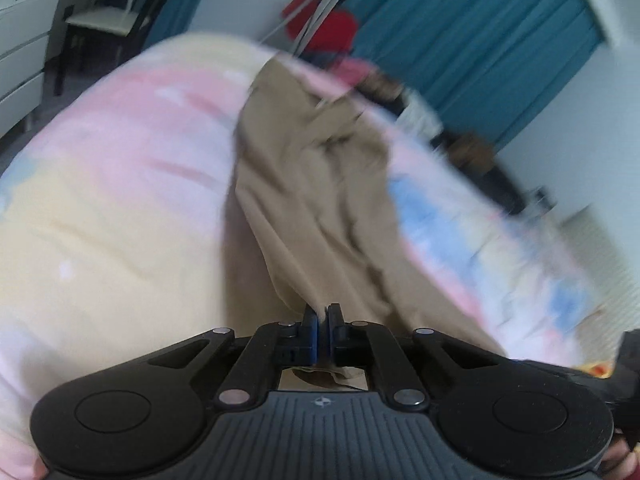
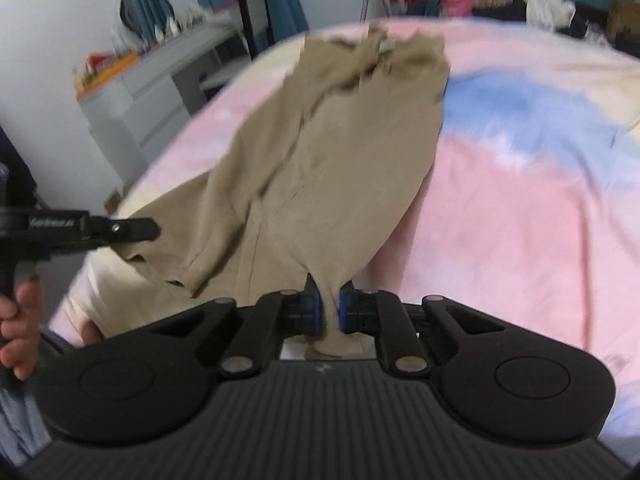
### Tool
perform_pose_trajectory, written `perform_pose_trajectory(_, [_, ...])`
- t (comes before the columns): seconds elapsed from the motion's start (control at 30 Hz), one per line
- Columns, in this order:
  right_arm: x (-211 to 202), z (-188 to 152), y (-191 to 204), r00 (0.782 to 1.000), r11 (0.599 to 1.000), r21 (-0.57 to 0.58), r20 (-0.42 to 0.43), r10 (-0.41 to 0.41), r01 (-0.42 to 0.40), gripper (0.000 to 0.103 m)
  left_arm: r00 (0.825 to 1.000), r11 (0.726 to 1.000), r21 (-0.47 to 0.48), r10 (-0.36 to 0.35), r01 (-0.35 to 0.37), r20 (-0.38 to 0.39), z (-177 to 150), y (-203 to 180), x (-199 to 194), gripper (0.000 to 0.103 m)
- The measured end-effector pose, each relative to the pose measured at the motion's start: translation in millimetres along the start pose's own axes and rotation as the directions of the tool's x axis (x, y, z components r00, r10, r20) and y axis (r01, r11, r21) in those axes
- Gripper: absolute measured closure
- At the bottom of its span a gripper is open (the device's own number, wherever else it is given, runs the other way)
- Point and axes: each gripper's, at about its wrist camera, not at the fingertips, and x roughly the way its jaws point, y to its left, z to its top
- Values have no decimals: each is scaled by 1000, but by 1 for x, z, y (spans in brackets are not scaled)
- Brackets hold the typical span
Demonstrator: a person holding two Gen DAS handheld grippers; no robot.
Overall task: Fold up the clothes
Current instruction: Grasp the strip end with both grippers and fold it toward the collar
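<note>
A pair of tan trousers (image 2: 320, 152) stretches away from me over a bed with a pink, yellow and blue cover (image 2: 520, 208). My right gripper (image 2: 329, 304) is shut on the near hem of one leg. My left gripper (image 1: 322, 320) is shut on the near hem of the other leg, and the trousers (image 1: 312, 184) run away from it across the bed cover (image 1: 120, 184). In the right wrist view the left gripper (image 2: 154, 229) shows at the left, pinching the cloth edge. The waist end lies far off near the bed's far side.
A grey-white desk with drawers (image 2: 148, 92) stands to the left of the bed. Teal curtains (image 1: 500, 28) and a red garment (image 1: 324, 24) hang behind. Loose clothes (image 2: 500, 0) are piled past the far edge of the bed.
</note>
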Motion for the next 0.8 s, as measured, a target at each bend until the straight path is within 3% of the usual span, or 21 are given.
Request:
perform_pose_trajectory(0.13, [-23, 18, 5, 998, 999, -34, 60, -7, 9, 91, 995, 999, 16, -38, 37, 92, 7, -19, -38, 99])
perform_pose_trajectory(0.3, [-39, 26, 12, 994, 998, -57, 112, -8, 15, 91, 991, 996, 72, -52, 43, 121, 7, -42, -64, 99])
perform_pose_trajectory(0.63, [-93, -12, 16, 986, 996, -85, 166, -2, 17, 91, 992, 983, 172, -86, 68, 96, -52, -79, -122, 99])
perform_pose_trajectory(0.8, [-114, -25, 16, 978, 996, -91, 209, 1, 18, 91, 986, 975, 216, -77, 43, 151, -66, -102, -132, 99])
